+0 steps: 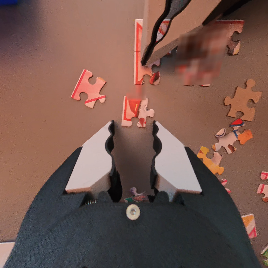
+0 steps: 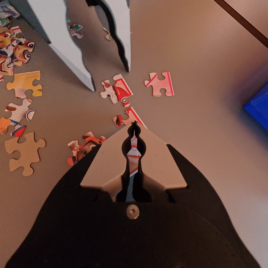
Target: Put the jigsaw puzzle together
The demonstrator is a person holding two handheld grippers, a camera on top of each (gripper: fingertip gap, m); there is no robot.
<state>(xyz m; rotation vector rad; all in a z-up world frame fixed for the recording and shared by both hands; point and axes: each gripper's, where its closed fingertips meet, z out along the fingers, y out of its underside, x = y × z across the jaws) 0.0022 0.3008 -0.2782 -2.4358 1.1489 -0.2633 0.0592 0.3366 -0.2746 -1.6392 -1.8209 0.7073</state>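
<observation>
A partly joined red-bordered puzzle section [image 1: 141, 74] lies on the brown table. My right gripper [image 1: 143, 63] is shut and its tips rest on the section's near end; in its own view the gripper [image 2: 134, 123] touches that section [image 2: 127, 116]. A loose red-and-white edge piece [image 1: 136, 111] lies just beyond my left gripper [image 1: 133, 123], which is open and empty. In the right wrist view that gripper [image 2: 110, 79] stands over the same piece [image 2: 116, 89]. A pink edge piece [image 1: 89, 88] lies apart to the left, also seen in the right wrist view [image 2: 160, 84].
Loose pieces lie to one side: a face-down brown piece [image 1: 242, 101], an orange-and-white piece [image 1: 233, 139], a yellow piece [image 1: 210, 161] and a pile of pieces [image 2: 13, 50]. A blue box [image 2: 259, 105] stands at the right. A dark edge strip [image 2: 239, 20] runs far right. Across from one pair of fingers to the other is roughly 7 centimetres.
</observation>
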